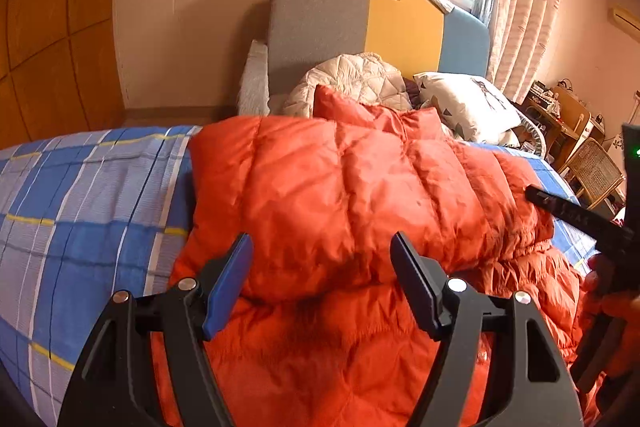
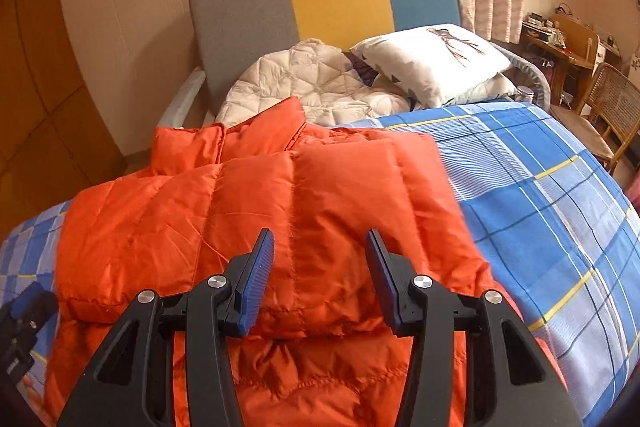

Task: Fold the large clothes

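1. Both tools, left tool (image 1: pixel 322 259) and right tool (image 2: pixel 320 259), hovered with fingers apart, gripping nothing.
2. Beneath them, an orange puffer jacket (image 2: pixel 256 211) lay folded on the blue plaid bedsheet (image 2: pixel 540 195).

left gripper (image 1: pixel 320 281): chunky black plastic frame, two angled arms with triangle cutouts
right gripper (image 2: pixel 320 277): same black build, pretty much a twin
pads (image 2: pixel 256 281): blue, ribbed on the inner faces
screws (image 1: pixel 457 284): shiny round silver ones, two per arm
light (image 1: pixel 636 149): tiny green dot on the right gripper's body
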